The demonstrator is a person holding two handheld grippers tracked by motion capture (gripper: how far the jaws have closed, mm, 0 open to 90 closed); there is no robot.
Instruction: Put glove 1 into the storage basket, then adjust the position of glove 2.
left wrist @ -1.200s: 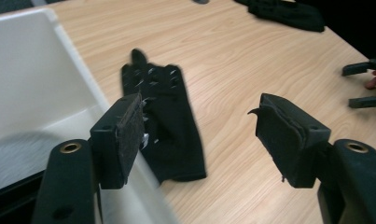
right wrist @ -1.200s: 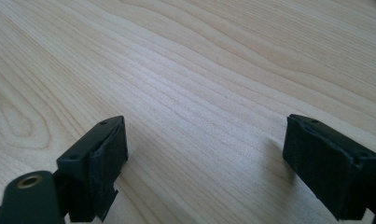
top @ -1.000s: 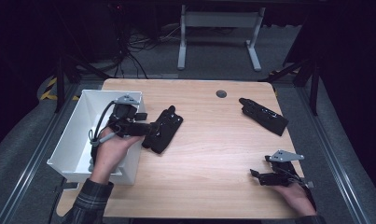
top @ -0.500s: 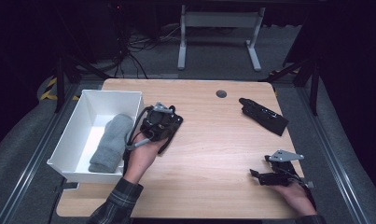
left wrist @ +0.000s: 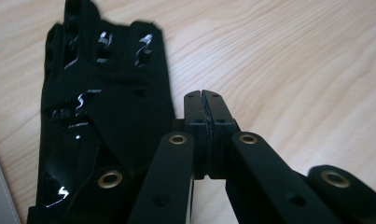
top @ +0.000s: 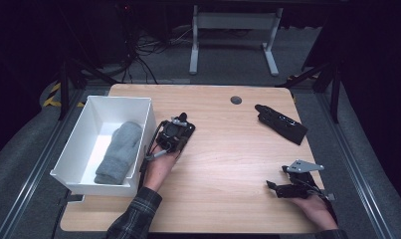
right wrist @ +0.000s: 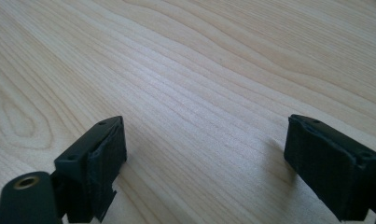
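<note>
Just then the left gripper (top: 174, 133) sat low over the black glove (top: 180, 130) lying flat on the wooden table (top: 228, 164), close beside the right wall of the white bin (top: 81, 149). In the left gripper view its two black jaws were pressed together with nothing between them, their tips (left wrist: 205, 100) resting just to the right of the glove (left wrist: 101, 93), whose fingers pointed away up the picture. Over the moment before, those jaws had been closing, and no cloth was caught in them. A grey mitten (top: 119, 152) lay inside the bin, along its floor. A second black glove (top: 281, 124) lay well apart toward the far right of the table, near a small dark round hole (top: 236, 100) in the tabletop. The right gripper (top: 282, 188) rested near the front right edge of the table in the person's right hand (top: 315, 209). In the right gripper view its jaws stood wide apart over bare wood (right wrist: 204, 93), holding nothing.
</note>
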